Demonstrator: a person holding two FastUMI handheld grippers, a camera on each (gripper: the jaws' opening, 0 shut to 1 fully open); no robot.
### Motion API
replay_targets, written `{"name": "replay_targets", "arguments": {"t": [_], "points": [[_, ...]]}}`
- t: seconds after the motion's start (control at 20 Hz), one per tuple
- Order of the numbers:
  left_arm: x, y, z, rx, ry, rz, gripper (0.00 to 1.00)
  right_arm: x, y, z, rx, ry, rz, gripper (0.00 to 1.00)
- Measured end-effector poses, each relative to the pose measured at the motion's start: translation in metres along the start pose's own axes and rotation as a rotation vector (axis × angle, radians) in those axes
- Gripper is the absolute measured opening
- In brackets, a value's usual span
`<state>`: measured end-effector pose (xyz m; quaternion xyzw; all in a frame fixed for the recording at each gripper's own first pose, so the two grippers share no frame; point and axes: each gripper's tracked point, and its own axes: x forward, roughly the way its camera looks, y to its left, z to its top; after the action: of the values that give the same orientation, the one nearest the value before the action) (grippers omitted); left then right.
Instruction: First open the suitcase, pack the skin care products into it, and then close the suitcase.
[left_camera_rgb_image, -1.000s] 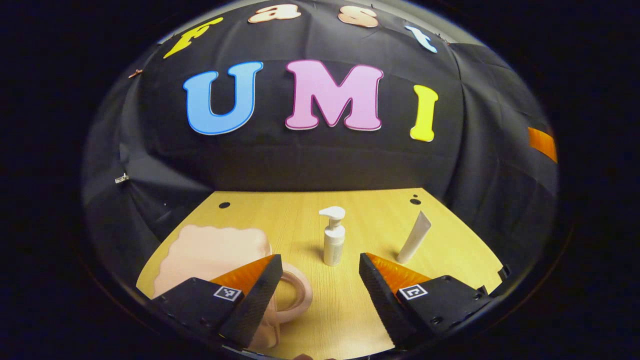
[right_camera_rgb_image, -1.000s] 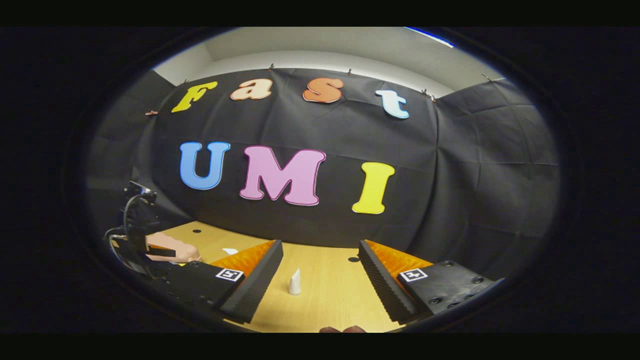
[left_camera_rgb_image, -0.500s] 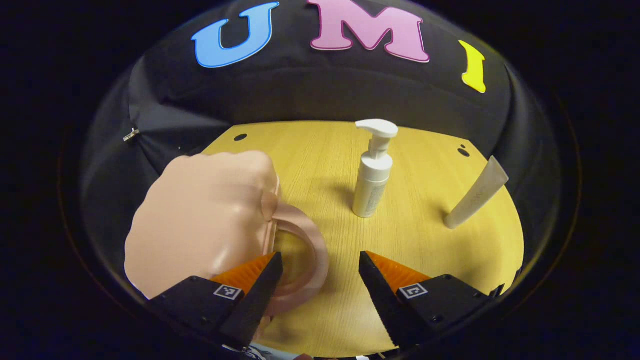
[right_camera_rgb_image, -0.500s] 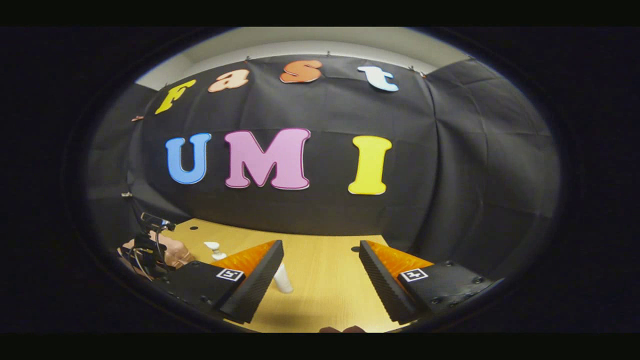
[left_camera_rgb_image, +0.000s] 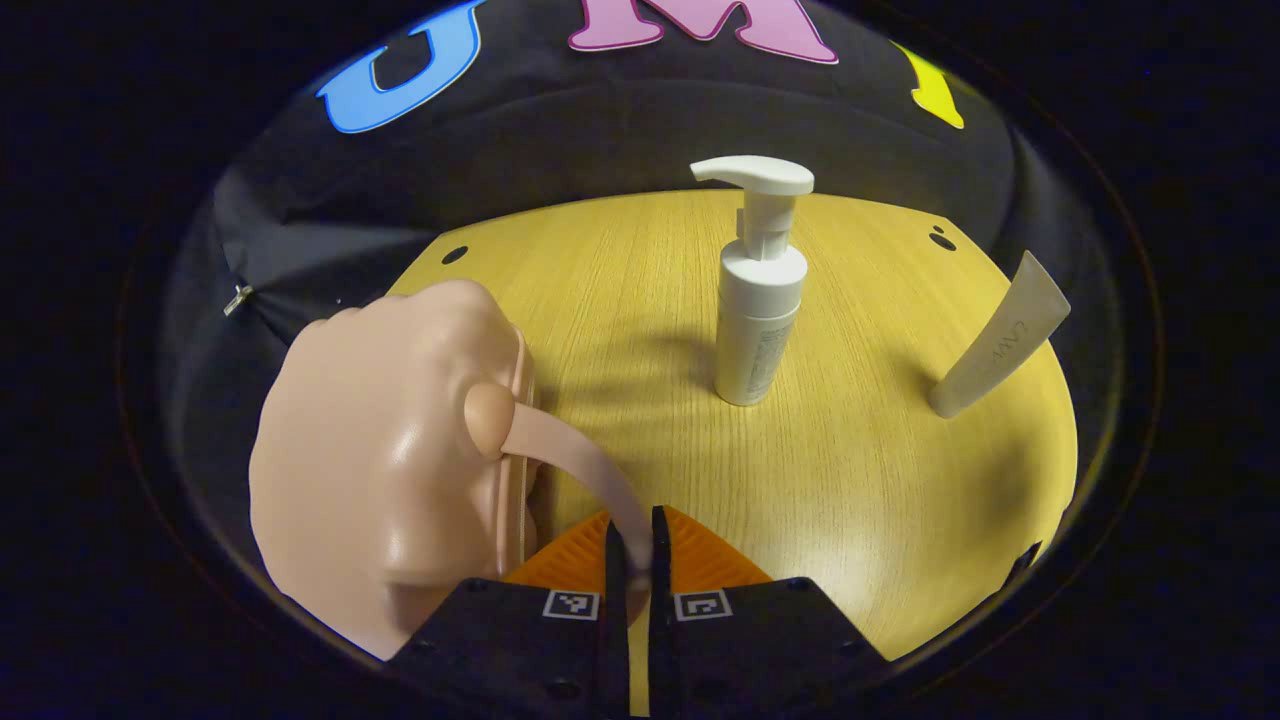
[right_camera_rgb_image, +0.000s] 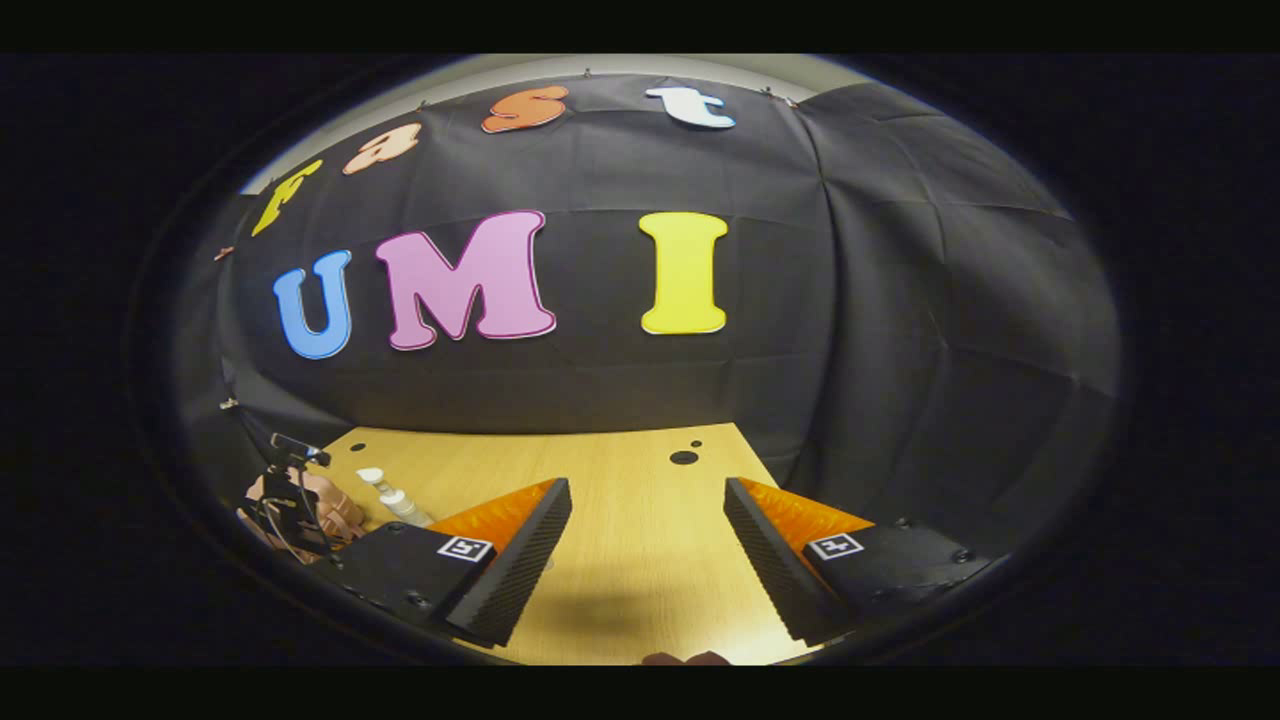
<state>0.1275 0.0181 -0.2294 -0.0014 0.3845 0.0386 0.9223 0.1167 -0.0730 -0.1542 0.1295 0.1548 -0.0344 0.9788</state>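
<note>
A pale pink suitcase (left_camera_rgb_image: 390, 470) lies closed on the wooden table (left_camera_rgb_image: 860, 490) at the left in the left gripper view. Its thin loop handle (left_camera_rgb_image: 580, 465) arcs to the right, and my left gripper (left_camera_rgb_image: 632, 535) is shut on it, both fingers pressing the strap. A white pump bottle (left_camera_rgb_image: 760, 305) stands upright beyond it, and a white tube (left_camera_rgb_image: 1000, 350) stands leaning at the far right. In the right gripper view my right gripper (right_camera_rgb_image: 648, 492) hangs open over bare table, with the suitcase (right_camera_rgb_image: 325, 508) and pump bottle (right_camera_rgb_image: 388, 494) far off at the left.
Black cloth walls close the table on the back and sides. Small dark holes (left_camera_rgb_image: 941, 238) mark the tabletop near its far corners. The left gripper's body and cable (right_camera_rgb_image: 285, 490) stand over the suitcase in the right gripper view.
My left gripper dropped toward the suitcase and closed from wide open onto its handle. My right gripper swung to the right, so the tube left its view.
</note>
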Motion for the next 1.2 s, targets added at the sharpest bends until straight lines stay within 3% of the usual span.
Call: {"name": "replay_targets", "arguments": {"t": [0.3, 0.5, 0.7, 0.8, 1.05, 1.2], "points": [[-0.073, 0.019, 0.045, -0.047, -0.064, -0.164, 0.12, -0.010, 0.044, 0.014, -0.006, -0.041, -0.021, 0.98], [-0.139, 0.070, 0.082, -0.024, -0.142, -0.201, 0.12, -0.010, 0.085, 0.013, -0.029, -0.041, 0.007, 0.98], [-0.184, 0.150, 0.118, -0.108, -0.197, -0.251, 0.11, -0.009, 0.115, 0.024, -0.030, -0.066, 0.022, 0.98], [-0.188, 0.216, 0.131, -0.128, -0.232, -0.182, 0.12, -0.011, 0.126, 0.025, -0.037, -0.073, 0.023, 0.98], [-0.161, 0.412, 0.143, -0.022, -0.299, 0.194, 0.11, -0.015, 0.145, 0.021, -0.051, -0.074, 0.011, 0.98], [-0.116, 0.486, 0.124, -0.056, -0.248, 0.254, 0.08, -0.020, 0.154, 0.019, -0.056, -0.065, -0.002, 0.98]]}}
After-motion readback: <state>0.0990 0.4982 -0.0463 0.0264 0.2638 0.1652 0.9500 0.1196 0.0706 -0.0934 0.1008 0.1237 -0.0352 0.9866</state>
